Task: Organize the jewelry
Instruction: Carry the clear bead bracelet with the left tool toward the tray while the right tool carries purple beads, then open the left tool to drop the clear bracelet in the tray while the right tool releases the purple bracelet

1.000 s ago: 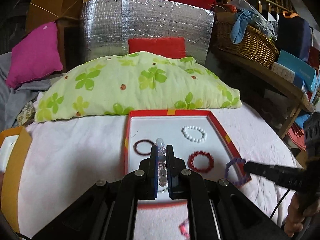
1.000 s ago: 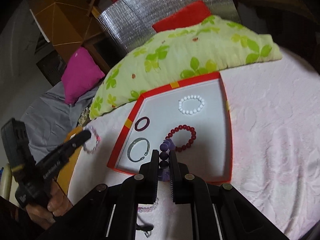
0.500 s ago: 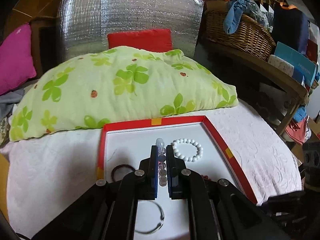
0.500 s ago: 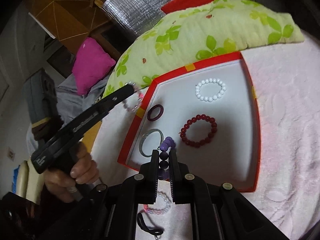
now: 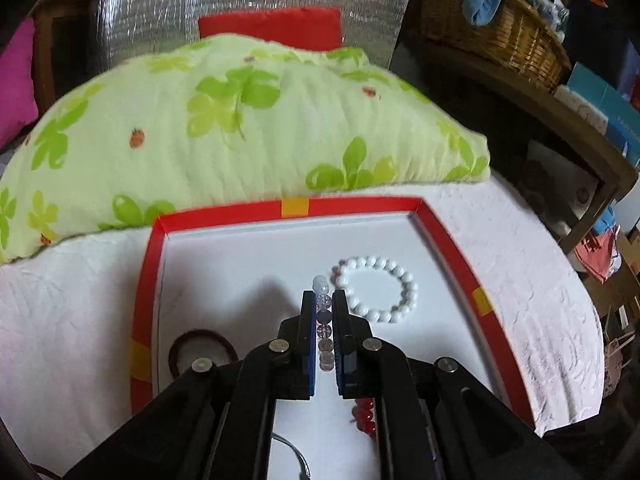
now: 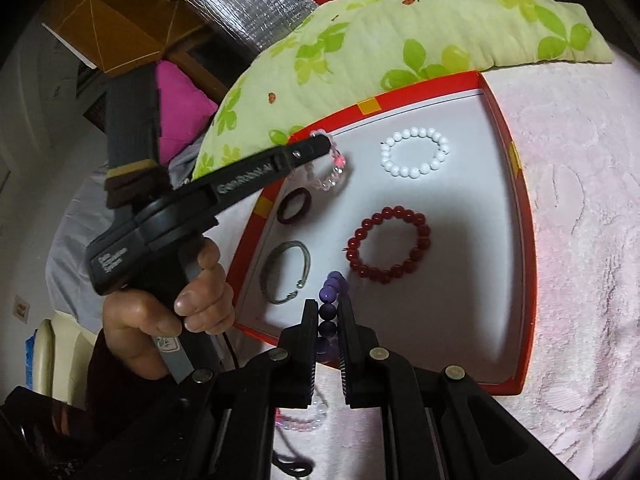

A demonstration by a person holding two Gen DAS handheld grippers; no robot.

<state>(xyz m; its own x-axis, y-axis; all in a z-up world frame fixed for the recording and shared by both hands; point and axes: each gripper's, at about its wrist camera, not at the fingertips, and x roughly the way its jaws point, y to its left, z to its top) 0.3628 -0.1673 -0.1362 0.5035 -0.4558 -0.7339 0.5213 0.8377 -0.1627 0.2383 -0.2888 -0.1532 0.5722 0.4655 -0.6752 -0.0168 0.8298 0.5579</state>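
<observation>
The left gripper [image 5: 323, 300] is clamped on a clear-and-pink bead bracelet [image 6: 330, 168] over the red tray's [image 5: 452, 240] far left. The right gripper [image 6: 325, 308] pinches a purple bead bracelet [image 6: 332, 286] above the near edge. Both look light, limp and slippery, so a few beads are best pinched squarely.

The right claw [image 6: 325, 312] pinches a purple bead bracelet [image 6: 331, 292] over the red-rimmed tray [image 6: 524, 216].

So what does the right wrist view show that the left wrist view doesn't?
Only the right wrist view: the silver cuff bangle whole, the purple bead bracelet in the right claw, and the hand carrying the left claw.
Only the left wrist view: the wicker basket.
Both: the red-rimmed tray, the white bead bracelet, the dark red ring.
</observation>
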